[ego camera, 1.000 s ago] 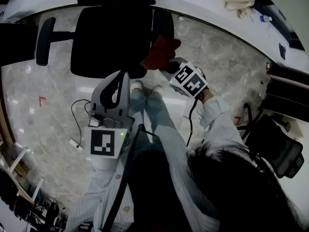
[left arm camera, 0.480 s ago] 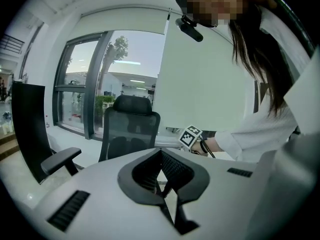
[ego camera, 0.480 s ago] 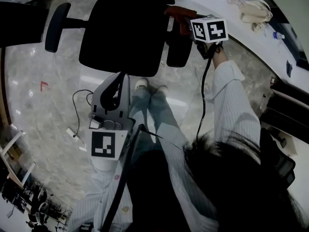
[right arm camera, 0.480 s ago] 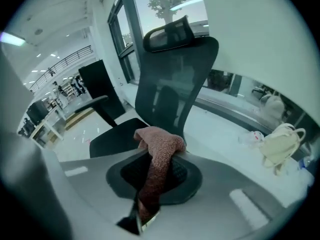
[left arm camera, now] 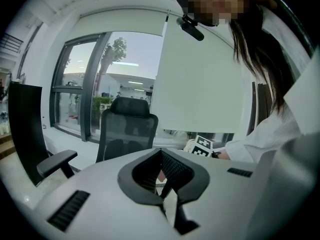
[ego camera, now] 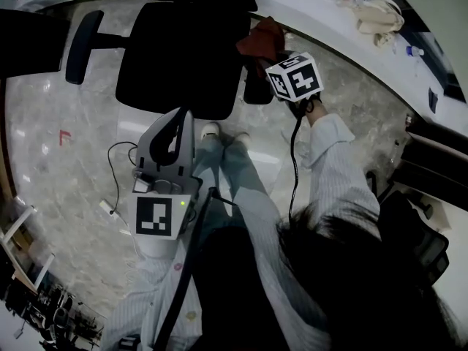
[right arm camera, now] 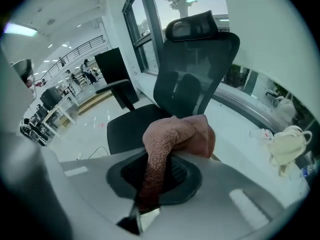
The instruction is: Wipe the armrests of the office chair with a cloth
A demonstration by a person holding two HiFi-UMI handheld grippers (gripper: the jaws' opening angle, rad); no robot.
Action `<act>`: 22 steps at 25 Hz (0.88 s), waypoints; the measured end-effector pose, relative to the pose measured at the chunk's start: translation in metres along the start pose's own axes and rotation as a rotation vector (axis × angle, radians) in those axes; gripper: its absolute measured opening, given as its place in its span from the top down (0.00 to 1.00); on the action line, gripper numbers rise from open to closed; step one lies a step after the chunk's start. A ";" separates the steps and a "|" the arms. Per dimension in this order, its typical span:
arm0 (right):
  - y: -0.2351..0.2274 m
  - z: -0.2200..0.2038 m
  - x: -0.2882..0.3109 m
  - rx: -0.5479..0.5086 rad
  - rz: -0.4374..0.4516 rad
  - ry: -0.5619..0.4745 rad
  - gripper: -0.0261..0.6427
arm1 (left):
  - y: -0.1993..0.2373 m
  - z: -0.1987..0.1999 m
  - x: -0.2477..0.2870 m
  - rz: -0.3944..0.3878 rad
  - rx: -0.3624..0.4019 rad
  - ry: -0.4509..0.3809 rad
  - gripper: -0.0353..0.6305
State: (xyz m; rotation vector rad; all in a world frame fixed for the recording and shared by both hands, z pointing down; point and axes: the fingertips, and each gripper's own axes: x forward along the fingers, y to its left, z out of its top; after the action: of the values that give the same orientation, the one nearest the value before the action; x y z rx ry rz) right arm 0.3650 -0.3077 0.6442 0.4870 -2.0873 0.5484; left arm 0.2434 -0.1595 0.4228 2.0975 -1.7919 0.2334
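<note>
The black office chair (ego camera: 183, 57) stands in front of me, its left armrest (ego camera: 82, 44) bare. A red-brown cloth (ego camera: 262, 39) lies over the far end of the right armrest (ego camera: 256, 82). My right gripper (ego camera: 274, 61) is shut on that cloth, just above the armrest. In the right gripper view the cloth (right arm camera: 175, 139) bunches out of the right gripper (right arm camera: 160, 170) in front of the chair's mesh backrest (right arm camera: 197, 69). My left gripper (ego camera: 173, 134) hangs back near my legs, shut with nothing in it. Its own view shows the left gripper (left arm camera: 162, 176) pointing at the chair (left arm camera: 127, 129).
A curved white counter (ego camera: 329, 28) runs behind the chair, with a cream bag (ego camera: 376, 12) on it. A white cable and plug (ego camera: 117, 185) lie on the marble floor at the left. Another black chair (ego camera: 417, 229) stands at the right. My feet (ego camera: 223, 131) are just before the seat.
My right gripper rose with the cloth from the seat's front corner to the right armrest, then slid back a little along it. The left gripper stayed put.
</note>
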 end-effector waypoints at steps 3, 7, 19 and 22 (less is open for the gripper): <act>0.040 -0.032 -0.022 -0.026 0.043 0.002 0.91 | -0.014 0.005 0.002 -0.031 0.016 -0.011 0.94; 0.086 -0.064 -0.048 -0.050 0.074 -0.031 0.92 | -0.035 0.014 -0.002 -0.070 0.047 -0.034 0.94; 0.128 -0.019 -0.179 -0.032 0.004 -0.451 0.91 | -0.083 0.048 -0.028 -0.112 0.120 -0.084 0.94; 0.145 0.017 -0.268 -0.063 -0.049 -0.645 0.91 | -0.107 0.087 -0.034 -0.147 0.151 -0.150 0.94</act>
State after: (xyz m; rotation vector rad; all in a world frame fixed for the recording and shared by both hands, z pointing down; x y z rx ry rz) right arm 0.4163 -0.1613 0.3806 0.7486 -2.6826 0.3151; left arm 0.3318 -0.1482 0.3125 2.3991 -1.7390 0.1815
